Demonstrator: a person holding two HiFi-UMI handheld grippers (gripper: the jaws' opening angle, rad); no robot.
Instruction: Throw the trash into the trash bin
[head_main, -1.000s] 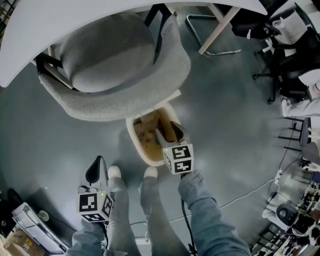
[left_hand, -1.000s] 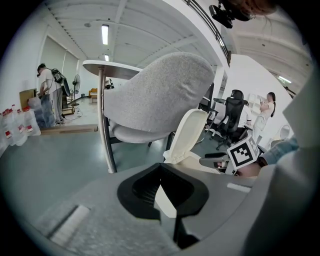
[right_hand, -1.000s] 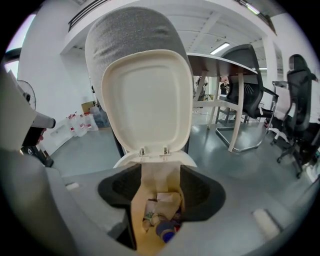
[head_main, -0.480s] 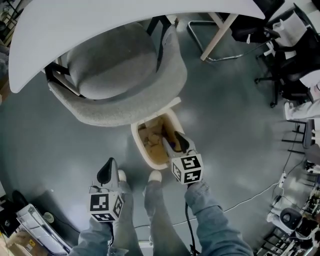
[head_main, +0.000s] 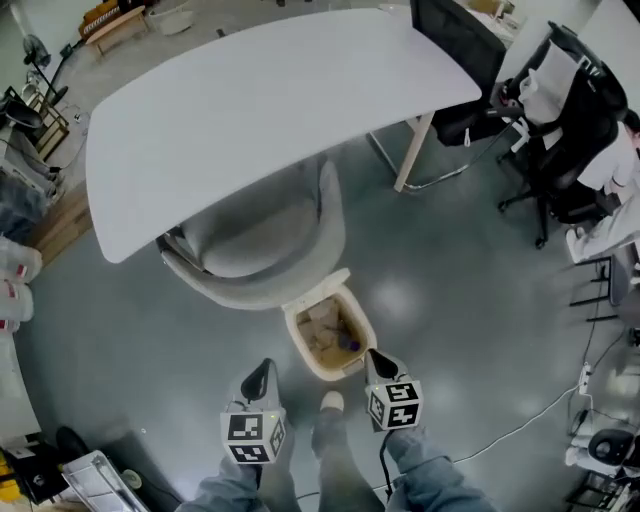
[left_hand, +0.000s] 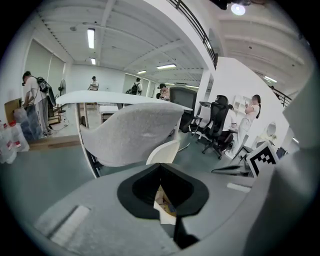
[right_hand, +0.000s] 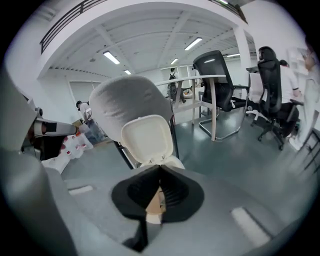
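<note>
- Head view: trash bin (head_main: 293, 338) stands on the floor just near of the grey chair (head_main: 260, 240), with its lid (head_main: 318, 286) flipped up on the far side.
- The trash (head_main: 325, 335), brownish paper scraps plus a small purple bit, lies inside the bin.
- The left gripper (head_main: 262, 370) hangs near-left of the bin and the right gripper (head_main: 379, 360) at its near-right corner. Both are above it and touch nothing.
- The white table (head_main: 270, 110) is farther off, past the chair.
- Left gripper view: tongs pressed together at the tips, nothing pinched. The gap below the tips shows only the bin's contents, far beyond. The chair back and the cream lid sit ahead.
- Right gripper view: tongs pressed together too, and empty. The raised lid is straight ahead in front of the chair, with a sliver of brown scrap showing through the gap.
- Progress, my read: the drop looks done, since the trash is in the bin and neither gripper carries anything.
- I see no loose trash on the floor around the bin. Whether more waits elsewhere, or the lid needs shutting, I cannot tell.
</note>
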